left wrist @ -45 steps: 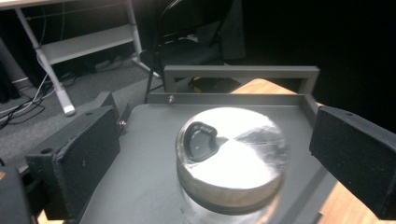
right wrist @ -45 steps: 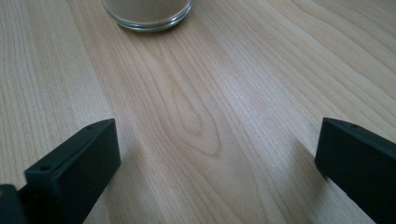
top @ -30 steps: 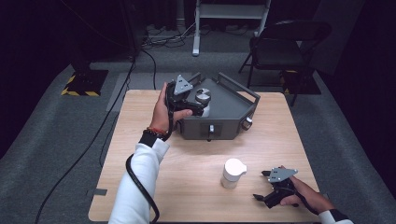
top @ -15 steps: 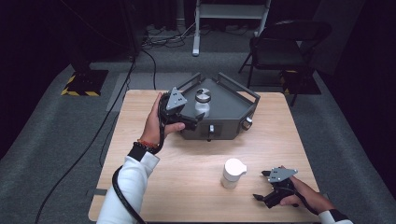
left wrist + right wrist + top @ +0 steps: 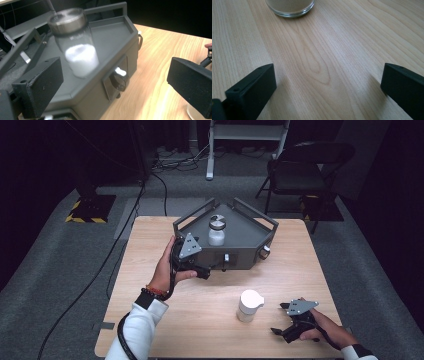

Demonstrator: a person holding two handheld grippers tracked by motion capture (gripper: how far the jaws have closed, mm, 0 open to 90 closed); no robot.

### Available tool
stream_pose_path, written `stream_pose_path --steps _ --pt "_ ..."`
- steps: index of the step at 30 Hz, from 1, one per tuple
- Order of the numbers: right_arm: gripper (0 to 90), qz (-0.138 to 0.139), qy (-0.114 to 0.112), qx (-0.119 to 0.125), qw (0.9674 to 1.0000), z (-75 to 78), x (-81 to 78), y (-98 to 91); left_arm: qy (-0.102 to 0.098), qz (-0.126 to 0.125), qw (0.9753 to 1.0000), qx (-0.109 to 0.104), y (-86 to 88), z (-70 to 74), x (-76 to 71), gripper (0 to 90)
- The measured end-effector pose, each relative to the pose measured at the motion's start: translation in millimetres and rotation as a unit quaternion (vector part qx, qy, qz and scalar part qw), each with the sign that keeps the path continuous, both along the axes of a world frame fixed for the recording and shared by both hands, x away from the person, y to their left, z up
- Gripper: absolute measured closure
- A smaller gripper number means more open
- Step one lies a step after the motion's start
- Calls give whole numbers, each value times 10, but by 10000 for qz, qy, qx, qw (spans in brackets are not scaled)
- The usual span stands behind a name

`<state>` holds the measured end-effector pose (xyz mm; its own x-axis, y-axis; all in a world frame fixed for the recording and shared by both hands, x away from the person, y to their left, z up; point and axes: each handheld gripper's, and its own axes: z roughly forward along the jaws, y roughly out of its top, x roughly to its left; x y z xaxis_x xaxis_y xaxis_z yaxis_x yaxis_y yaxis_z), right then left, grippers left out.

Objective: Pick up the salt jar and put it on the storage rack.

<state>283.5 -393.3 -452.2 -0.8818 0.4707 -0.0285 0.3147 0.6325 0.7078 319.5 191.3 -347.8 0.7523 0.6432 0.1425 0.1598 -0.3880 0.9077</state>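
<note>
A wooden table (image 5: 150, 320) seen from above, with a person's two arms coming in from the near edge, each hand holding one two-jaw gripper. Two jars are on the scene.

One grey, angular metal box (image 5: 245, 237) sits at the far middle of the table, with raised rails along its top edges and a small latch on its front face. One glass jar (image 5: 216, 230) with a metal lid stands upright on the box's flat top, partly filled with white powder. In the left gripper view this jar (image 5: 75, 47) appears just beyond the jaws, blurred, not between them.

The left gripper (image 5: 192, 262) is held just in front of the box's near left corner, pointing toward it. Its two black jaws stand wide apart and grip nothing.

One second jar (image 5: 248, 305), white with a white lid, stands upright on the bare table, near the front and right of centre, well apart from the box.

The right gripper (image 5: 292, 322) rests low at the table's near right corner, just beside the white jar but not touching it. Its two jaws are spread wide with only wood grain between them; the glass base of the jar (image 5: 290, 7) shows ahead of them.

One black folding chair (image 5: 305, 170) stands on the grey floor beyond the table.
</note>
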Motion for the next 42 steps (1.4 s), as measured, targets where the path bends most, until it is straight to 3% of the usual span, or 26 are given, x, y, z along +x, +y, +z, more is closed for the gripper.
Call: stream_pose_path --steps 9,17,20,24,33,42 --pt "0 0 -1 -1 10000 0 0 0 129 48 9999 -97 54 -251 -96 0" --pt "0 2 -1 -2 10000 0 0 0 307 175 9994 60 97 -396 -133 0" --pt "0 5 0 -1 10000 0 3 2 382 223 9990 2 136 -448 -147 0" --pt "0 6 3 2 10000 0 6 3 445 254 9986 156 151 -490 -179 0" --pt "0 8 3 1 10000 0 7 3 589 290 9977 167 218 -572 -244 0" --pt "0 9 3 1 10000 0 7 4 732 281 9960 438 221 -671 -264 0"
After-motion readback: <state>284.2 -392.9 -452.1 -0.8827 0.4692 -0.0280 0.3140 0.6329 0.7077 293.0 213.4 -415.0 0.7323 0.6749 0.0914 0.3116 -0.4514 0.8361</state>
